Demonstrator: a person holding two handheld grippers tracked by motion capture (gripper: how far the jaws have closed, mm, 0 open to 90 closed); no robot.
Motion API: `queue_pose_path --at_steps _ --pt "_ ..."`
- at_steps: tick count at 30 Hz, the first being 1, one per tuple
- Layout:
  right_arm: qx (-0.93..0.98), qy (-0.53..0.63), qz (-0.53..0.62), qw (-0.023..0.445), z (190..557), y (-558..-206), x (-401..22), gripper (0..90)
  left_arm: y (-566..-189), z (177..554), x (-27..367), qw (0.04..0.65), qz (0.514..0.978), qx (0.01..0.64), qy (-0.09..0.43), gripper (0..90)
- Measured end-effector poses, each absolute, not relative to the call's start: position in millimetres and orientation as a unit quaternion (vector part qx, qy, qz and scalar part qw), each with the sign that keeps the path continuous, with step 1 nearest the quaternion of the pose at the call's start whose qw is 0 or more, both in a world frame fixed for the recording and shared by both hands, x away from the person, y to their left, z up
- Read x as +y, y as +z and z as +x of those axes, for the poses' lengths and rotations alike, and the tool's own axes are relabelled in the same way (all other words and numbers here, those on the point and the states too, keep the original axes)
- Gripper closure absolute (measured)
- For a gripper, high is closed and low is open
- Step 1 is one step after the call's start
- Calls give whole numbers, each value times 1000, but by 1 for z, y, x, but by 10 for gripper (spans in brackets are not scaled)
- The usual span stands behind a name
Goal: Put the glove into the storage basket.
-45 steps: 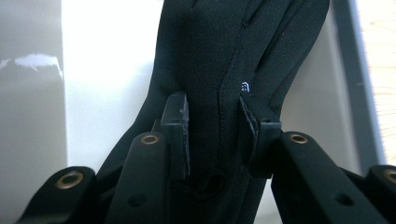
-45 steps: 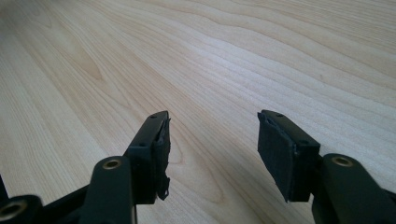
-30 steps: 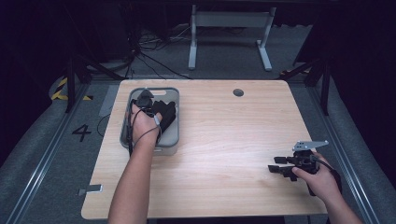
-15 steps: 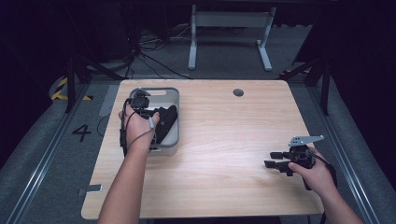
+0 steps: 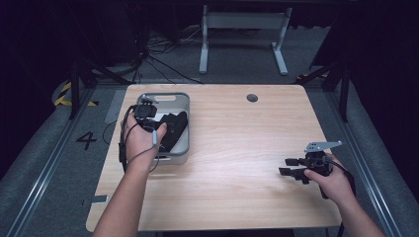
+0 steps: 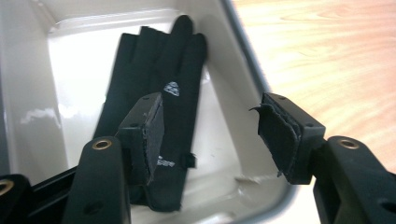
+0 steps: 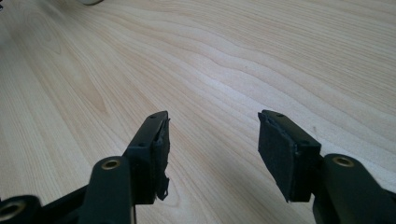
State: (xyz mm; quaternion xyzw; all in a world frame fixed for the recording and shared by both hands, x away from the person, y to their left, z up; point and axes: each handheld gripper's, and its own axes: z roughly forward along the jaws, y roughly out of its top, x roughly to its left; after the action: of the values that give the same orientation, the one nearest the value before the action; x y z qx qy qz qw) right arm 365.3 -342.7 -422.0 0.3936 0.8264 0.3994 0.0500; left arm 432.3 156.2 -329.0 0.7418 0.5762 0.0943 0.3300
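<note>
With left gripper (image 6: 210, 135) wide and empty above black glove (image 6: 154, 98) in tray (image 6: 243, 84), lift straight up, right gripper (image 7: 212, 154) kept open.

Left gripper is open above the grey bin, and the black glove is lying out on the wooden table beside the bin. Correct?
Not quite. The left gripper is open above the grey bin, but the black glove lies inside the bin, not on the table, as the left gripper view shows.
</note>
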Motion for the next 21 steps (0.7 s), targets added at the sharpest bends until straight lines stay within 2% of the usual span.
queue_pose_path --at_steps 9,21 --pt "823 401 399 53 358 -421 -348 443 -318 393 140 358 776 514 75 419" --pt "820 401 405 57 353 -420 -354 443 -323 352 121 368 825 427 50 418"
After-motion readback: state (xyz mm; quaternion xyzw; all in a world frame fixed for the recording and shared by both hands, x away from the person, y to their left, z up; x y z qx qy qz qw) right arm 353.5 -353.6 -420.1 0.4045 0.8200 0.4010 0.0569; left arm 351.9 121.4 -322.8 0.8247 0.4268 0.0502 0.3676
